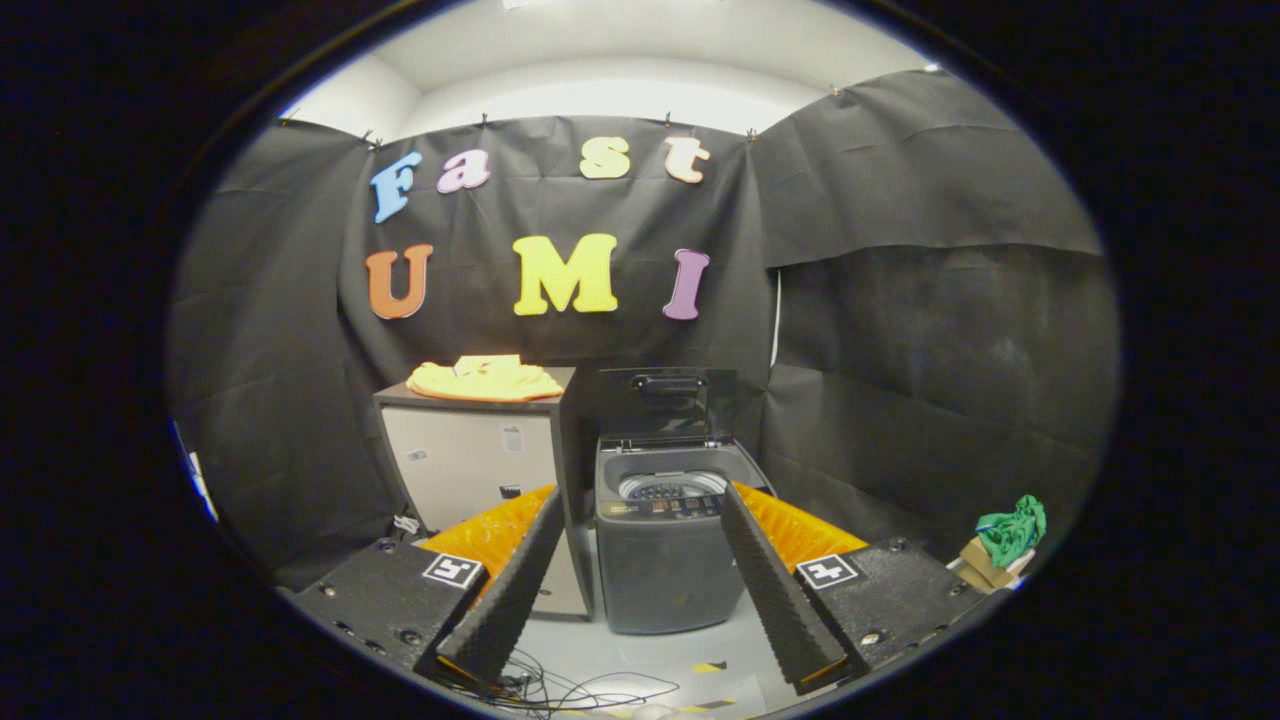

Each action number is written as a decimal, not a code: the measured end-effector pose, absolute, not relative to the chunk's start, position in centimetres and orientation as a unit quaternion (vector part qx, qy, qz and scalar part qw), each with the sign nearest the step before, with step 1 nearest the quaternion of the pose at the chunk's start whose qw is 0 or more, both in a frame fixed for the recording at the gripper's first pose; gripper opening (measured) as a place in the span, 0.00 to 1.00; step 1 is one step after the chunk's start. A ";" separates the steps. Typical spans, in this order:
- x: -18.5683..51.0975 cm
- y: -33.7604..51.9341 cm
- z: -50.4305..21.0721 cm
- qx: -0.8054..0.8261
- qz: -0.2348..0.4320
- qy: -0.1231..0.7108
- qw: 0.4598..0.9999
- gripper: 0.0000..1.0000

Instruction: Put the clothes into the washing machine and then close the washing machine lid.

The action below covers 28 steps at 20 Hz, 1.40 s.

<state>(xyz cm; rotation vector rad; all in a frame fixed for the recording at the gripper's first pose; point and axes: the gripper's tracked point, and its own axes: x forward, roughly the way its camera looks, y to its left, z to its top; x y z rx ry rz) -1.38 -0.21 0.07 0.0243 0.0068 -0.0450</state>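
- Cabinet [470, 465]: stands beyond the left finger, touching or just beside the washer's left flank. Pale front, dark top.
- Yellow clothes [485, 381]: lie in a low flat heap on the cabinet top, above and to the left of the gripper's line of sight. The heap's long axis runs side to side, across the gripper's forward axis; it points no particular way.
- Gripper [640, 585]: fingers spread wide, released, holding nothing. Nothing lies between them but the washer seen at a distance.
- Washing machine [665, 540]: top-loader, dead ahead and centred between the fingers, well beyond the tips. Drum mouth faces upward.
- Lid [668, 403]: raised, standing near upright at the back of the tub, handle at its top edge. Drum looks empty as far as can be told.
- Green cloth [1015, 528]: bunched on some cardboard, far off beyond the right finger, by the booth wall.
- Judgement: no garment picked yet; the coming move calls for a swing up and left toward the yellow heap, closing across its short dimension.
- Cables [560, 690]: loose on the floor below the fingertips; a possible snag.
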 end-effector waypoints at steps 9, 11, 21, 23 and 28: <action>1.6 -0.6 5.3 0.017 -0.033 -0.005 0.999 0.99; 2.9 -0.1 7.8 0.020 -0.028 -0.017 0.999 0.99; 14.7 5.0 19.5 0.029 0.009 -0.025 0.999 0.99; 17.6 7.2 21.5 0.027 0.031 -0.026 0.999 0.99; 24.6 11.7 25.5 0.021 0.057 -0.018 0.998 0.99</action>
